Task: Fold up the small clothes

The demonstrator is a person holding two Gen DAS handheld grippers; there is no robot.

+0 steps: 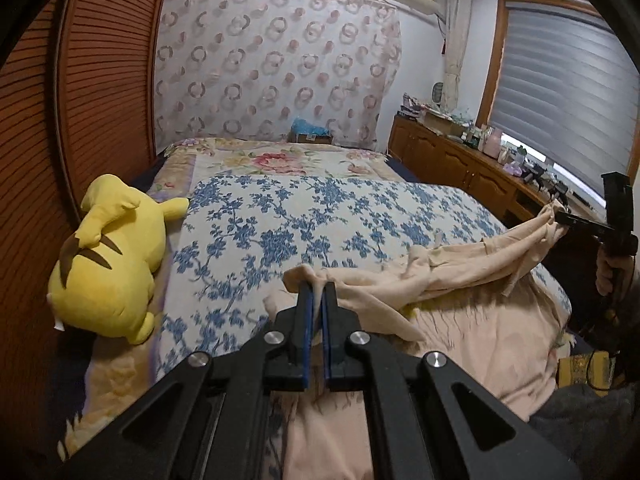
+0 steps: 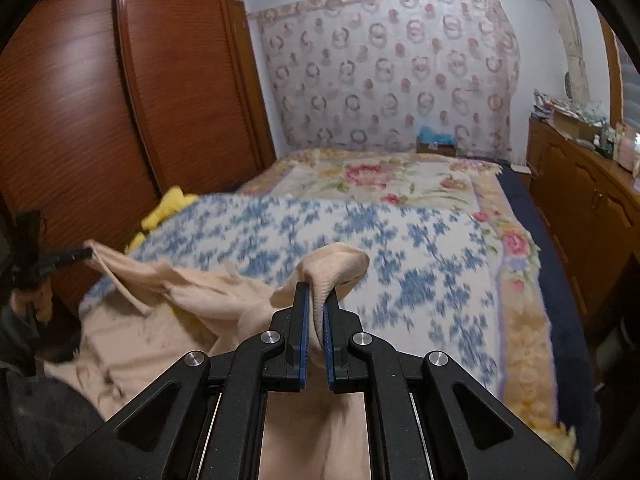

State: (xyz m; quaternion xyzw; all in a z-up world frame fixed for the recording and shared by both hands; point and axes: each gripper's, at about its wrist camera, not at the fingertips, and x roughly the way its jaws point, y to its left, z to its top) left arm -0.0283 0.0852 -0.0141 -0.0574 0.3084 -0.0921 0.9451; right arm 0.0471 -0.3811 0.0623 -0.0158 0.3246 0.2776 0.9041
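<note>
A small beige garment hangs stretched between my two grippers above the near end of the bed. My left gripper is shut on one bunched corner of it. My right gripper is shut on the other corner. In the left wrist view the right gripper shows at the far right, pinching the cloth. In the right wrist view the left gripper shows at the far left, pinching the cloth. The garment's middle sags and is twisted.
The bed carries a blue-flowered quilt and a rose-patterned blanket. A beige cloth lies at the near end. A yellow plush toy lies at the bed's left edge by the wooden wardrobe. A cluttered wooden dresser stands on the right.
</note>
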